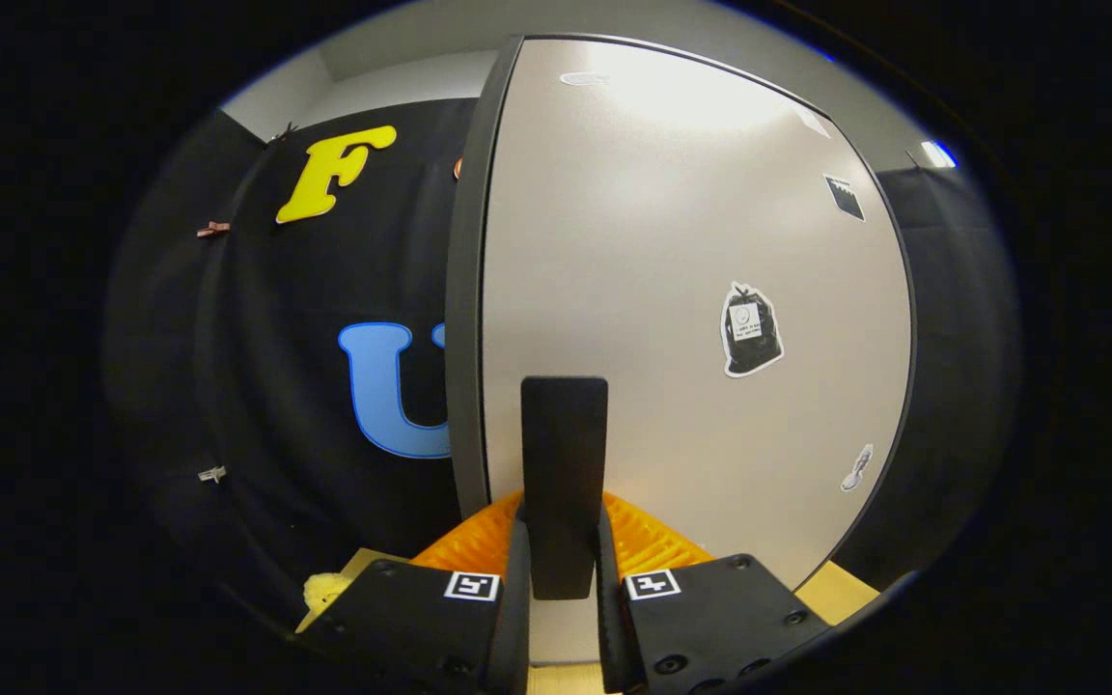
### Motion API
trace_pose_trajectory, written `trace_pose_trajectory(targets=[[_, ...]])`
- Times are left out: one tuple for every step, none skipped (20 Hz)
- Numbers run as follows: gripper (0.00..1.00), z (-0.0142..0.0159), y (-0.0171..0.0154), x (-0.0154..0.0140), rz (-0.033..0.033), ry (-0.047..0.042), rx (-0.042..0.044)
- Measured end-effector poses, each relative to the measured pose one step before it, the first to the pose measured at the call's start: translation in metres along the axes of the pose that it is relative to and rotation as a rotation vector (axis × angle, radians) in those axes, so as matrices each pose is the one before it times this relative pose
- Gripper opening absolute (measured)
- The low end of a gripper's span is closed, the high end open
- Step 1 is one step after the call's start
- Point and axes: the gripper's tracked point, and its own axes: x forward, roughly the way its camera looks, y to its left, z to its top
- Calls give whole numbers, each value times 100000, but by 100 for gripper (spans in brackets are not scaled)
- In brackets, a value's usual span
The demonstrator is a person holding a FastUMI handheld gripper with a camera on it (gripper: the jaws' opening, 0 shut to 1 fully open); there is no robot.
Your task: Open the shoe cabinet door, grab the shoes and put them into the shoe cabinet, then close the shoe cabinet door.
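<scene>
The cabinet door point(691, 319) stands just ahead of the gripper point(564, 541), its one dark handle point(564, 463) upright between the fingers, which are clenched on it from both sides, presumably to swing the door on its hinge. Three stickers dot the door beside the handle. Something yellow point(326, 587) lies low, left of the door.

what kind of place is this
Likely a staged recording booth, not a home: black cloth wall behind a pale shoe cabinet door, with the hand-held gripper shut on its dark handle.
</scene>
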Motion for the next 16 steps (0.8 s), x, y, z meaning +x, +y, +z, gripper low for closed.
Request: trace_pose_trajectory(targets=[[32, -16, -7, -21, 14, 294, -4], [26, -31, -22, 38, 581, 108, 906], [26, 180, -8, -157, 959, -1354, 2143], [26, -14, 61, 101, 549, -345, 1166], [26, -60, -9, -81, 194, 936, -426], [22, -22, -46, -24, -392, 1092, -247], [19, -183, -12, 20, -31, 962, -296], [19, 140, -32, -188, 142, -40, -838], [19, 67, -100, -350, -14, -38, -634], [19, 22, 67, -411, -15, -203, 394], [19, 81, -11, -547, 100, 9, 844], [19, 90, -52, -736, 228, -345, 914], [19, 201, -63, -630, 502, -514, 633], [19, 125, -181, -715, 830, -496, 760], [18, 266, -126, -914, 807, -867, 1252], [18, 219, -133, -1081, 840, -595, 341]])
